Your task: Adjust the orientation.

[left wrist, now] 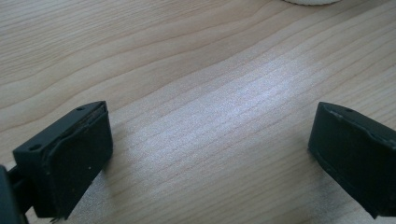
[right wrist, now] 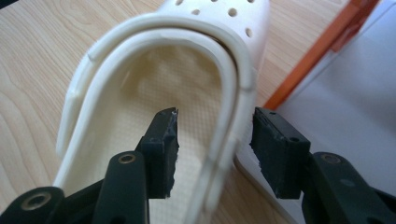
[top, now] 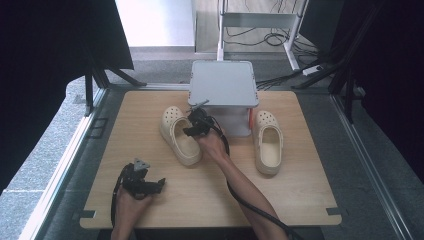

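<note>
A wooden table (top: 210, 195) carries two cream clogs and a grey box (top: 223, 90) standing at its far middle. The left clog (top: 179, 135) lies just left of the box, toe pointing away; the right clog (top: 267, 141) lies just right of it, also toe away, with an orange strip (top: 250, 118) showing on the box side between them.

The right gripper (top: 192, 131) reaches in over the left clog, held by the person's right hand (top: 212, 145). In the right gripper view its jaws stand partly apart, straddling the clog's right side wall and heel strap (right wrist: 233, 126): one jaw is inside the shoe opening, the other outside, next to the grey box (right wrist: 345, 107). There is a gap between the outer jaw and the rim, so the clog (right wrist: 154, 93) is not pinched.

The left gripper (top: 159, 184) sits low at the near left of the table, well apart from the shoes, in the person's left hand (top: 131, 200). In the left gripper view its jaws are spread wide over bare wood (left wrist: 196, 84), holding nothing, with a sliver of cream clog (left wrist: 312, 2) at the far edge
</note>
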Motion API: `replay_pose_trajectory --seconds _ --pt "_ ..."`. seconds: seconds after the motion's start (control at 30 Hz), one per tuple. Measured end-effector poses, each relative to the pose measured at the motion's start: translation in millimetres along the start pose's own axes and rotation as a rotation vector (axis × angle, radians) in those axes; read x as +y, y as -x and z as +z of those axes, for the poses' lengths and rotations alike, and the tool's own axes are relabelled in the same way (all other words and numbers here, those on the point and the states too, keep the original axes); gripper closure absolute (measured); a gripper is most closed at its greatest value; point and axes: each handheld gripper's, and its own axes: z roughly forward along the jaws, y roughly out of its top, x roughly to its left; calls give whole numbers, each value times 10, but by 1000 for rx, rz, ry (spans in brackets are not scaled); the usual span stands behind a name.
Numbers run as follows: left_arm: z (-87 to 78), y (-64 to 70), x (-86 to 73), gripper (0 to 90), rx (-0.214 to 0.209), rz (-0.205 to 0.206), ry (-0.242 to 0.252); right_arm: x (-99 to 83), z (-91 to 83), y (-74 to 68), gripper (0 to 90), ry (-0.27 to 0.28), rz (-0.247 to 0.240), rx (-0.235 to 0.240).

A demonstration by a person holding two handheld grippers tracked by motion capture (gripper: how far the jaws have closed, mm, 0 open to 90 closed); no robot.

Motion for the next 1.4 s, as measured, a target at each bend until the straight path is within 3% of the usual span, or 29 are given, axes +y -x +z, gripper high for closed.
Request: replay_pose_trajectory --seconds 0.2,0.27,0.43,0.57,0.97,1.4 --pt "0 1 0 0 -1 1 0 7 69 -104 620 -32 -30 -84" --pt "0 0 0 0 -2 4 -1 -17 67 -85 690 -25 -7 -95" --pt "-1 -1 0 0 -2 5 -2 -28 51 -74 763 -10 32 -95" --pt "0 0 0 0 -3 5 -1 11 11 -96 777 -5 77 -79" --pt "0 2 0 0 -6 3 -1 142 -255 -231 780 -18 52 -40" --pt "-1 -7 -2 0 -10 11 2 134 -852 -397 779 -11 -2 80"
